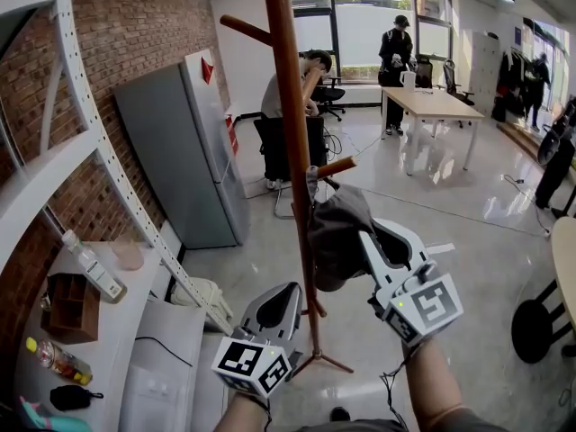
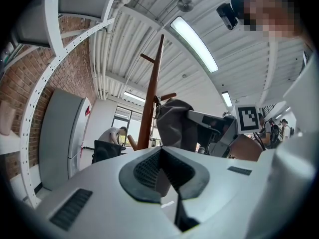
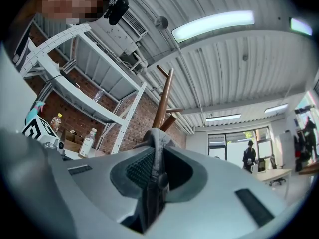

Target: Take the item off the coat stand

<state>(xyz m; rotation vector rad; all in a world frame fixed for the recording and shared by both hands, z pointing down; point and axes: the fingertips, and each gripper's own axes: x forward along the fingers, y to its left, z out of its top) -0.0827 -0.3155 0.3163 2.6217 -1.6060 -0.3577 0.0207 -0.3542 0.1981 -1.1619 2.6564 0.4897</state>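
Grey cloth item (image 1: 335, 228) at coat stand (image 1: 286, 106), pinched by right tool (image 1: 367, 237); left tool (image 1: 286, 293) pressed together.

Dark grey crumpled fabric item (image 1: 335, 228) hangs beside the brown wooden coat stand (image 1: 290, 124)'s short peg (image 1: 337, 166), pinched in the right tool (image 1: 376, 241).

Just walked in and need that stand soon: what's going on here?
A person holds a gripper in each hand. The right gripper is shut on a grey cap that hangs at a peg of the wooden coat stand; it is not yet off. The left gripper hangs lower, shut and empty.
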